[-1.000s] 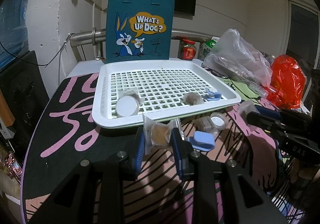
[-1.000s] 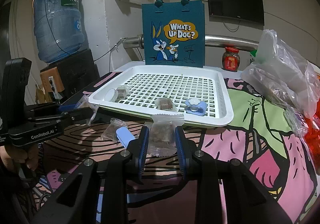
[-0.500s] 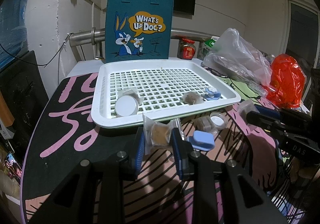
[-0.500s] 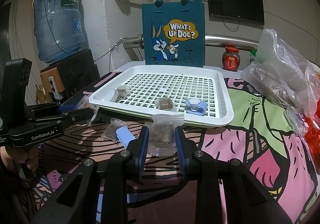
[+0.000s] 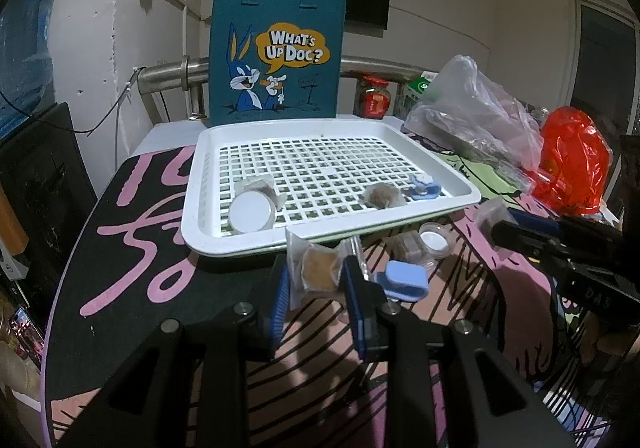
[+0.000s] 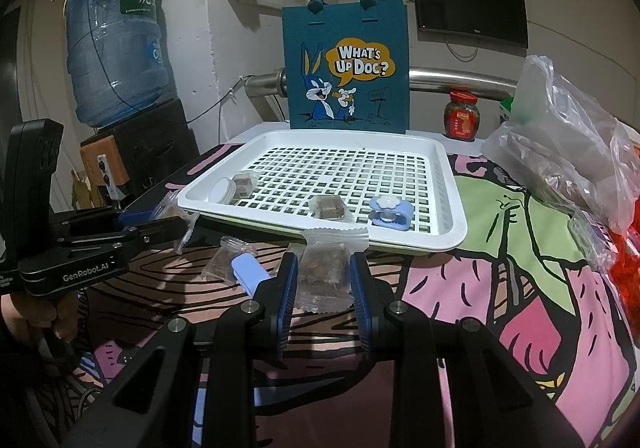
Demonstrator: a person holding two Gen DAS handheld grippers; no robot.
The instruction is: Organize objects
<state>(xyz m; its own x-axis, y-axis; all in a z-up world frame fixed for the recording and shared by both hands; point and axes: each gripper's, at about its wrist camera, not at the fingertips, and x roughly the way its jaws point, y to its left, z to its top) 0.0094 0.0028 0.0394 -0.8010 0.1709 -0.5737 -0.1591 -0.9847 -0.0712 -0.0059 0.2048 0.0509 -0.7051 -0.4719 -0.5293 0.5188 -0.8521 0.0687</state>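
A white slotted tray [image 5: 452,190] [image 6: 450,236] lies on the patterned table. In it lie a white round lid [image 5: 251,211], wrapped brown snacks [image 5: 382,195] [image 6: 327,207] and a blue clip [image 6: 389,213]. My left gripper [image 5: 318,280] is shut on a clear-wrapped brown snack [image 5: 319,269] just in front of the tray's near edge. My right gripper [image 6: 323,272] is shut on another wrapped brown snack [image 6: 325,266], also just short of the tray. A blue clip [image 5: 404,280] [image 6: 249,273], a small lidded cup [image 5: 435,241] and another wrapped snack [image 6: 225,258] lie loose on the table.
A teal "What's Up Doc?" tote bag [image 5: 278,56] [image 6: 346,64] stands behind the tray. Clear plastic bags [image 5: 472,116] [image 6: 568,152], a red bag [image 5: 572,160] and a red-lidded jar [image 6: 462,114] sit at the right. A water bottle [image 6: 116,48] stands at the far left.
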